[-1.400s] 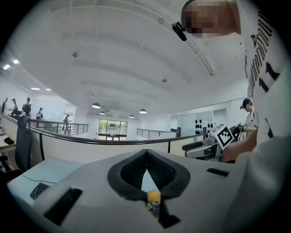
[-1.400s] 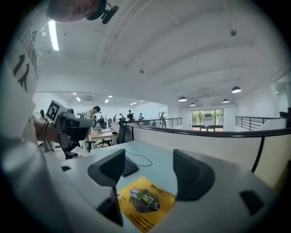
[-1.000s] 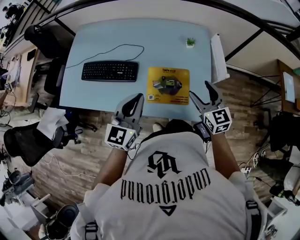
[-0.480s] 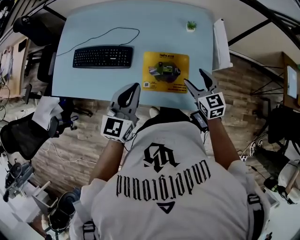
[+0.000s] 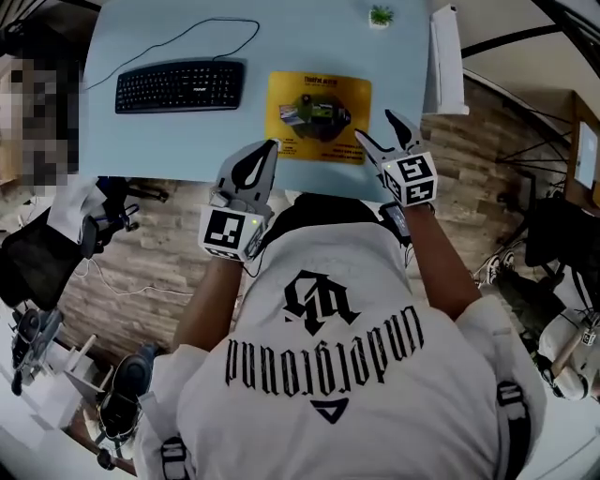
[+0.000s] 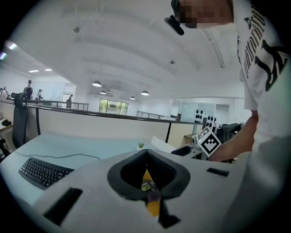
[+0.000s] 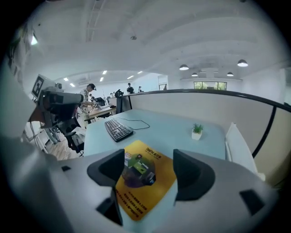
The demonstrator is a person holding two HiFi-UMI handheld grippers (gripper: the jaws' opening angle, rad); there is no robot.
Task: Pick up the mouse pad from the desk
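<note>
Since the earlier frames both grippers have sunk toward the near edge of the bench, and the right one has closed in on the pad.

- Yellow rectangular mouse pad (image 5: 319,114) with a dark printed picture at its centre: flat on the pale blue bench (image 5: 141,141), untouched. It lies just ahead of the right gripper (image 5: 377,129), framed between its fingers in the right gripper view (image 7: 145,179).
- Right fingers: spread wide, nothing in them.
- Left gripper (image 5: 270,148): fingers clenched tip to tip, empty; the pad sits ahead and to their right.
- Beyond the left fingers: black corded keyboard (image 5: 180,85). Far past the right fingers: small potted green plant (image 5: 380,15).

Step in hand, as I judge it: the approach, with no grasp begun. The pad is thin and lies flush, so a pinch from above likely slips. Better to bring the right fingers in low at the near edge and work one finger under the rim. The closed left fingers could steady or nudge the pad.

Writing: the pad's dark print lines are too small to read. The blackletter on the person's white shirt seems to read "underground".
</note>
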